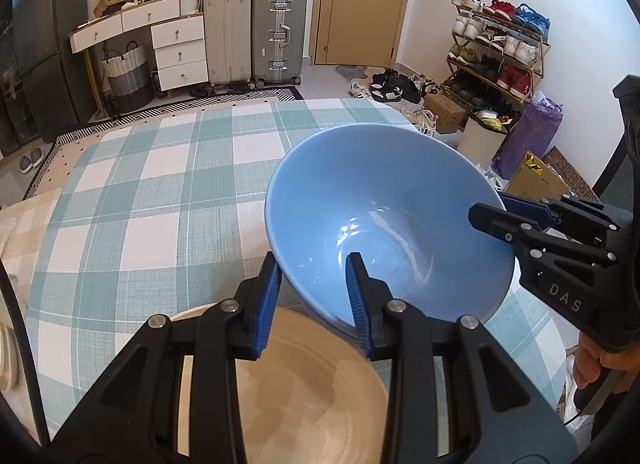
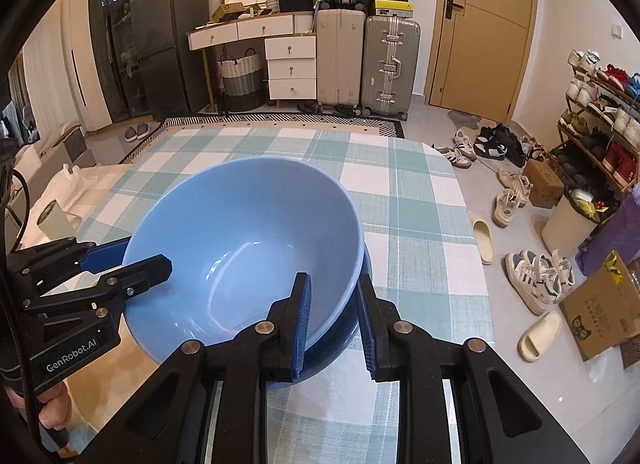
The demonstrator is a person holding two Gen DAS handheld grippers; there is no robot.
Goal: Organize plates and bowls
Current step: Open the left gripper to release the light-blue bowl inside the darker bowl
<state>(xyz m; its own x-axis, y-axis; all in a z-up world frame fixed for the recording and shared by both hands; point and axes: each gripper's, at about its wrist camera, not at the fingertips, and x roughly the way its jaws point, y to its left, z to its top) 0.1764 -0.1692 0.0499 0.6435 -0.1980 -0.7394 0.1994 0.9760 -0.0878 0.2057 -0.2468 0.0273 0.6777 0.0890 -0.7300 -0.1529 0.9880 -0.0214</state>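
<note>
Both grippers hold a light blue bowl [image 1: 384,216] [image 2: 248,232] tilted above the checked tablecloth. My left gripper [image 1: 312,264] is shut on its near left rim, one pad inside and one outside. From the right side my right gripper [image 1: 490,206] [image 2: 333,282] is shut on the opposite rim. In the right wrist view the left gripper [image 2: 148,254] clamps the bowl's left edge. A darker blue dish [image 2: 348,328] lies right under the bowl; whether they touch I cannot tell. A beige plate [image 1: 312,392] lies below my left gripper.
The table with its teal-and-white checked cloth [image 1: 160,204] [image 2: 420,224] ends close on the right, with shoes and slippers [image 2: 536,276] on the floor beyond. A white cup [image 2: 52,220] stands off the table's left side. Suitcases and drawers line the far wall.
</note>
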